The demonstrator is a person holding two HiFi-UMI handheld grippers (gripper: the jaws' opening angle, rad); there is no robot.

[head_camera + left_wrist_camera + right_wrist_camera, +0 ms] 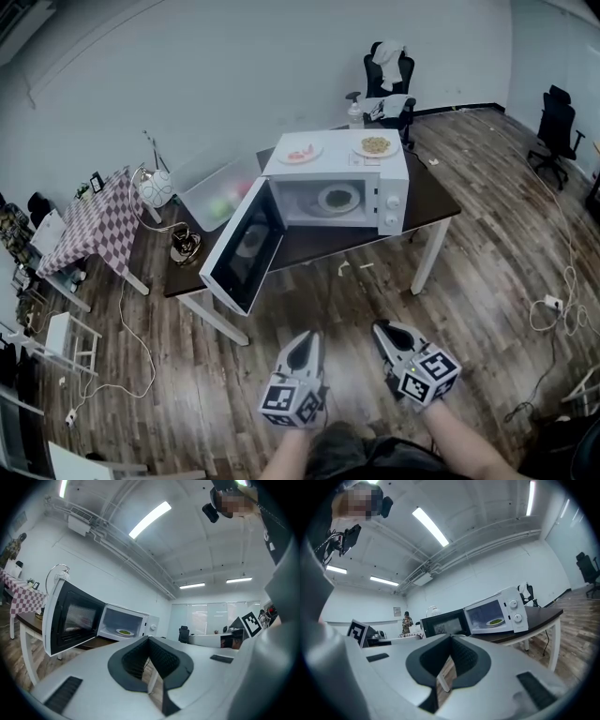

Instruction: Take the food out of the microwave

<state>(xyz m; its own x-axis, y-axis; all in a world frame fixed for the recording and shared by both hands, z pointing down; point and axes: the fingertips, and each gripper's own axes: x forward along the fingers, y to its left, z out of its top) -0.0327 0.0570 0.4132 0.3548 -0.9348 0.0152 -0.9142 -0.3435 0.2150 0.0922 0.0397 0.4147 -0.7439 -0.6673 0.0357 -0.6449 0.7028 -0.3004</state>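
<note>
I hold my left gripper (306,339) and right gripper (384,330) low, both pressed together on nothing, well apart from the microwave (392,187); its door (246,248) stands open; the plate of food (337,198) sits inside.

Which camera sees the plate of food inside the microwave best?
The head view: it looks down through the open door onto the whole round plate of food inside the microwave. Both gripper views show it only small, far off and nearly edge-on, with green food on top.
</note>
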